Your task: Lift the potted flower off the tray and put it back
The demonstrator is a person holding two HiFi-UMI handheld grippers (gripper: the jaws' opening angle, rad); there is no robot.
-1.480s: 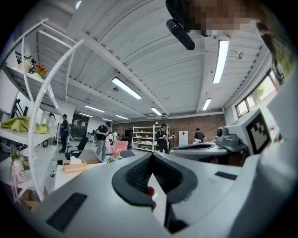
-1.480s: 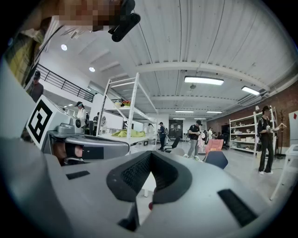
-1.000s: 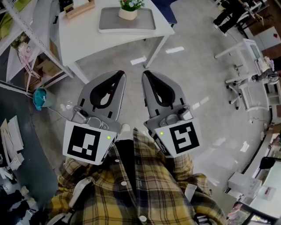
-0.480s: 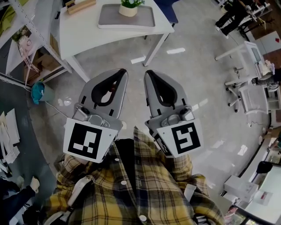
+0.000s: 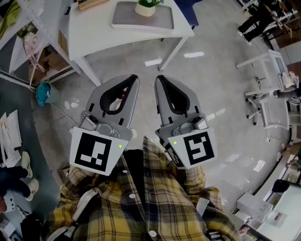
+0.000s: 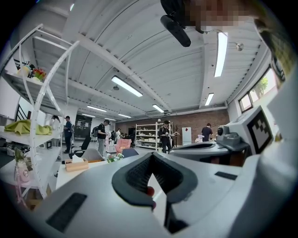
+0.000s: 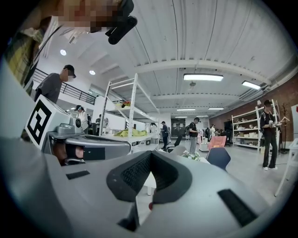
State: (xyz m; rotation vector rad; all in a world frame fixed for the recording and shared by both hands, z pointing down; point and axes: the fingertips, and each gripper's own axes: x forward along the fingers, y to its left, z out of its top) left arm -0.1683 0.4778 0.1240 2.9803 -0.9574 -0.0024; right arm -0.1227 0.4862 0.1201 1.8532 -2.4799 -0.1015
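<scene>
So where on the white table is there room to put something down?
The table is bare left of the tray, in front of the wooden box. The tray has free patches on either side of the flower pot. It is crowded where the tray nearly reaches the table's right and near edges, leaving only thin strips.

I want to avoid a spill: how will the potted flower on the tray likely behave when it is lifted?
The potted flower looks small on its tray, so probably light. Its pot is low and wide, so it should stand steady, though foliage on top may wobble. The pale pot looks smooth, perhaps slippery.
</scene>
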